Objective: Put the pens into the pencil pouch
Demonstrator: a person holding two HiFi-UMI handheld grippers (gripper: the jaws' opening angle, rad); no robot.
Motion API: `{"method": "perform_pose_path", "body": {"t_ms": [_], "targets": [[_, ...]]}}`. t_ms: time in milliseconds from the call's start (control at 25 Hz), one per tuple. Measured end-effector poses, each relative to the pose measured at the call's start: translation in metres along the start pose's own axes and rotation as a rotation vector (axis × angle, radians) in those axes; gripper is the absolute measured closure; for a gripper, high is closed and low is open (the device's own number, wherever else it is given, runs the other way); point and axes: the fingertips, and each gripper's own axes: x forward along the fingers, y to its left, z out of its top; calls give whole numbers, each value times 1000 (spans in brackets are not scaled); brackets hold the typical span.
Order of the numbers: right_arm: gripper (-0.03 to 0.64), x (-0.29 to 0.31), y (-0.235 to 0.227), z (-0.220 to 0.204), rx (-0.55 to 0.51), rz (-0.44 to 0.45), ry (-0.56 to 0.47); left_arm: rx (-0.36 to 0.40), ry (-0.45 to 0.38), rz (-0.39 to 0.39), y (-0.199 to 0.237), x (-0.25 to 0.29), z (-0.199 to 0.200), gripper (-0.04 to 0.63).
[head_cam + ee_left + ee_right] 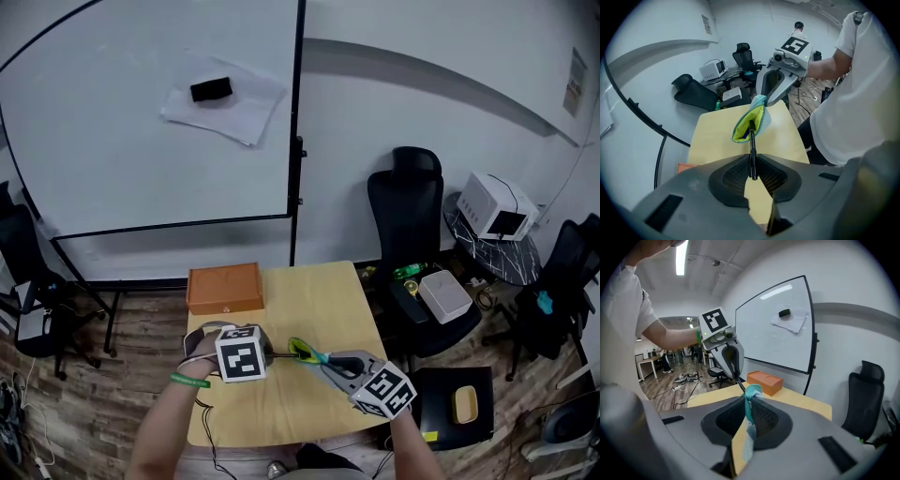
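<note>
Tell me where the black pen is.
Centre of the left gripper view: the black pen sits clamped in the left gripper, tip in the pencil pouch held by the right gripper.

Pen (752,140): 1, slim and black, clamped between the jaws of the left gripper (752,165), far end in the pouch's mouth.
Pencil pouch (749,123): teal outside, yellow-green lining, mouth open toward the pen, 1 end pinched by the right gripper (747,411), held in the air.

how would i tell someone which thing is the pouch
Find the wooden table below the whiteboard. Over its middle, the right gripper holds the pouch. Teal outside, yellow-green inside, mouth open, it is soft, unlike the hard orange box.
</note>
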Motion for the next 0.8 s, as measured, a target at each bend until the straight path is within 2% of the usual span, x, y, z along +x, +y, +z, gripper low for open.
{"method": "perform_pose_path", "body": {"t_ms": [200, 440, 800], "targets": [[578, 8, 25, 7, -27, 100, -14, 22, 1, -60, -12, 11, 6, 537], [578, 13, 44, 12, -42, 165, -29, 31, -47, -72, -22, 29, 22, 537], [578, 13, 45, 9, -42, 158, -20, 7, -94, -53, -25, 39, 28, 534]]}}
